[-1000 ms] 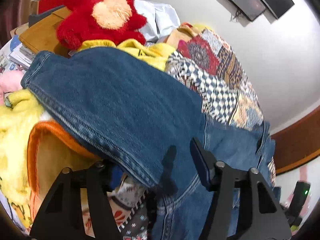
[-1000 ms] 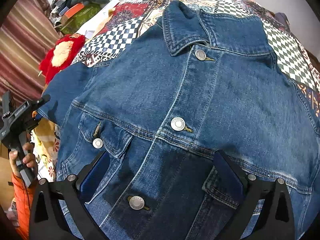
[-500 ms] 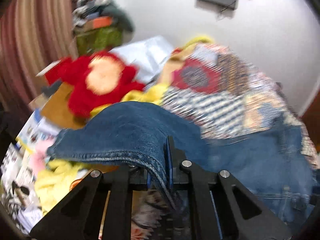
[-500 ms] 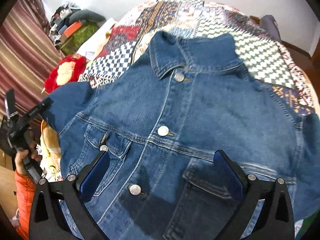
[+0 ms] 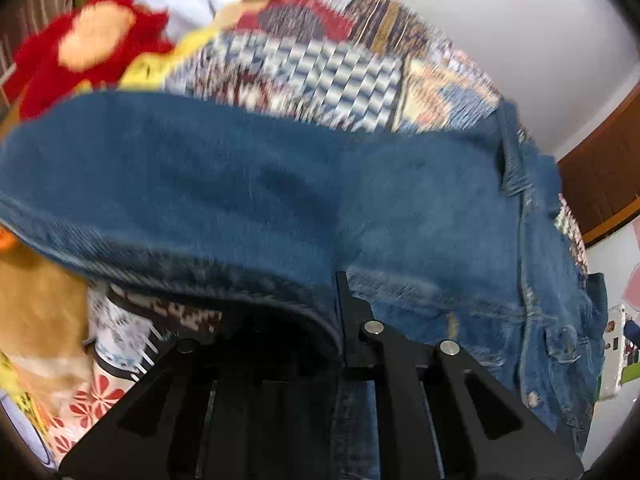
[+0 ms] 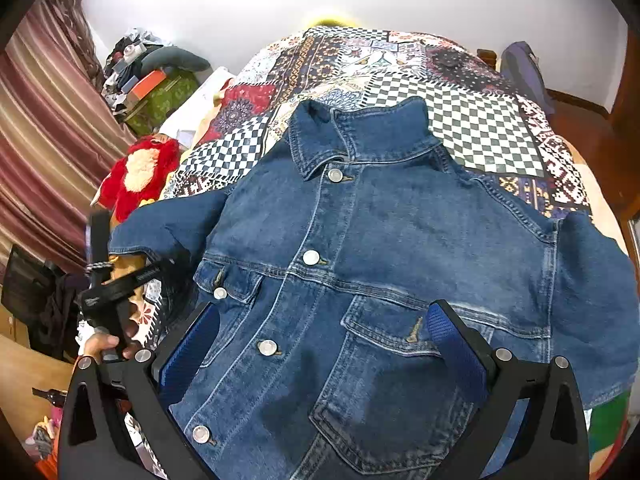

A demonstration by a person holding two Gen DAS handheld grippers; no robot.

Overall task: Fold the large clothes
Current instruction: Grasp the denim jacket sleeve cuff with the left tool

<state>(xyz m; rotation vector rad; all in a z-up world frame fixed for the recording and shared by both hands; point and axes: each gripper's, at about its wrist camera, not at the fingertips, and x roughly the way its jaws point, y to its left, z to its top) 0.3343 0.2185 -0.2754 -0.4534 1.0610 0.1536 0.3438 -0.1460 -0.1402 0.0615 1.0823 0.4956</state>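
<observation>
Denim jacket [image 6: 384,264] lies front-up on the quilted bed [image 6: 472,128], collar away. The left hand-held gripper [image 5: 338,320] is pinched on its sleeve [image 5: 168,200] edge, probably the cuff; blur hides detail. The right hand-held gripper [image 6: 320,344] hovers spread above the chest.

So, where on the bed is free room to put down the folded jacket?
Free: the checkered quilt beyond the denim jacket collar, up to the wall. Crowded: the side with the red plush toy and piled boxes, where the left gripper pinches the sleeve.
</observation>
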